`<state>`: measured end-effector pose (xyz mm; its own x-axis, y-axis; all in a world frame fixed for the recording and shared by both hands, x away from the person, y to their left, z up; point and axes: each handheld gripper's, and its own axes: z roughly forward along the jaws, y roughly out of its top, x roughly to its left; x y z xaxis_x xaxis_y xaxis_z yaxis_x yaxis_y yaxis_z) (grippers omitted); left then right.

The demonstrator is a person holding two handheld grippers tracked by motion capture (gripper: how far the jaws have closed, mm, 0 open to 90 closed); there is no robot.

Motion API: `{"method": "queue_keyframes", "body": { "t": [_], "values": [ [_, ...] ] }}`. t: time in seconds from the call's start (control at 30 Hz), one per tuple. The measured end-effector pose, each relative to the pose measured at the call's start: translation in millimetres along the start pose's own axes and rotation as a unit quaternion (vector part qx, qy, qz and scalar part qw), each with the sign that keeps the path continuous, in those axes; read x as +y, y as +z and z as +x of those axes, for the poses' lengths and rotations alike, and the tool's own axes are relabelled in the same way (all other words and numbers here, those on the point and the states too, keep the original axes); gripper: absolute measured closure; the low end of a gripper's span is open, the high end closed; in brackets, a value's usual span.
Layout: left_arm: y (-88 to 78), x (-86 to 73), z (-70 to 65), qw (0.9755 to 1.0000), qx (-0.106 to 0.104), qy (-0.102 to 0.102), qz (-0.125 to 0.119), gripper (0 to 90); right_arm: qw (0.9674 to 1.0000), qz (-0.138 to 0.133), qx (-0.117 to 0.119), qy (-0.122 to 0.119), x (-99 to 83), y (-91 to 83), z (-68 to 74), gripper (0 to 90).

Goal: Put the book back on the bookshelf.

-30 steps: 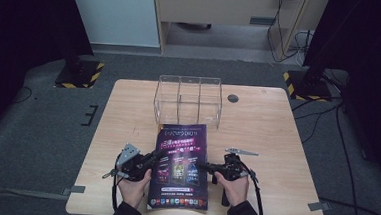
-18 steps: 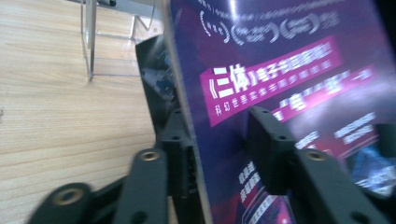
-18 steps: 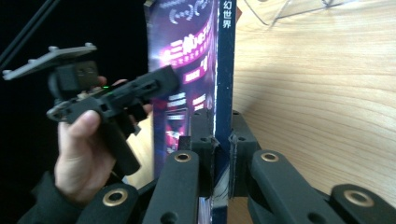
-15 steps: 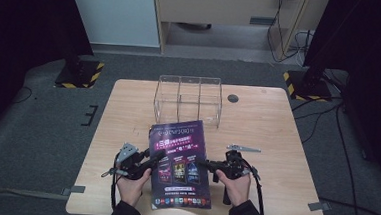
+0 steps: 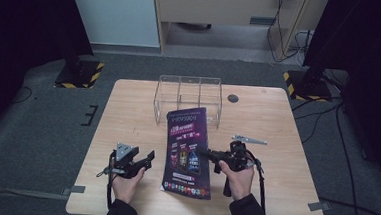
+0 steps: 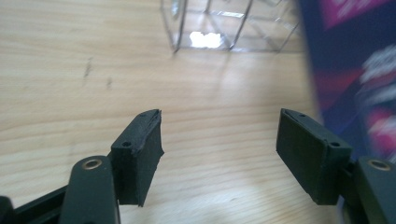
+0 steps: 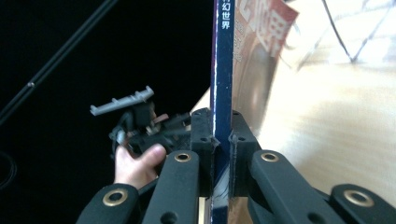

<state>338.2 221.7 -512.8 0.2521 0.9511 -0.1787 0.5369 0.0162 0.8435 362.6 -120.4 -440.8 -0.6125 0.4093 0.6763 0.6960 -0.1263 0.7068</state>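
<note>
Glossy purple magazine stands tilted on the light wooden table, near the clear acrylic organiser. Right gripper clamps its right edge; left gripper sits just left of it, jaws just opened, nothing between them. Earlier both gripped it lying flatter.

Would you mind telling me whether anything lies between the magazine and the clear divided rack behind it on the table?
Nothing visible does. The magazine, clamped by the right gripper, has its far edge right at the clear rack, with no other object between them. The left gripper stands open, off to the side.
</note>
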Motion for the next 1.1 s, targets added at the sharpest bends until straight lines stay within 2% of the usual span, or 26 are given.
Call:
{"method": "queue_keyframes", "body": {
  "t": [0.17, 0.33, 0.67, 0.83, 0.9, 0.93, 1.1],
  "values": [
    [5.5, -3.9, 0.5, 0.9992, 0.024, 0.022, 0.025, 29.9, 0.9987, -0.033, -0.016, -0.036, 14.7, -2.7, 11.1, 84.4],
    [7.4, -6.4, 3.4, 0.9982, 0.039, 0.032, 0.033, 30.0, 0.9956, -0.044, -0.036, -0.075, 29.8, -7.5, 17.8, 84.4],
    [14.5, -12.0, 6.1, 0.9958, 0.058, 0.041, 0.058, 30.0, 0.9912, -0.079, -0.053, -0.093, 51.8, -23.1, 19.5, 84.4],
    [16.5, -12.7, 6.2, 0.9951, 0.061, 0.038, 0.068, 29.6, 0.9885, -0.092, -0.063, -0.103, 60.3, -28.6, 19.7, 84.3],
    [17.6, -12.6, 6.5, 0.9944, 0.062, 0.037, 0.077, 28.3, 0.9873, -0.096, -0.068, -0.107, 64.2, -30.1, 20.1, 84.3],
    [18.7, -12.6, 6.8, 0.9934, 0.063, 0.034, 0.089, 27.6, 0.9870, -0.098, -0.069, -0.108, 65.8, -30.7, 20.0, 84.3],
    [20.4, -12.6, 3.9, 0.9919, 0.069, 0.048, 0.095, 24.9, 0.9848, -0.110, -0.075, -0.111, 76.5, -34.5, 21.4, 84.4]
  ]
}}
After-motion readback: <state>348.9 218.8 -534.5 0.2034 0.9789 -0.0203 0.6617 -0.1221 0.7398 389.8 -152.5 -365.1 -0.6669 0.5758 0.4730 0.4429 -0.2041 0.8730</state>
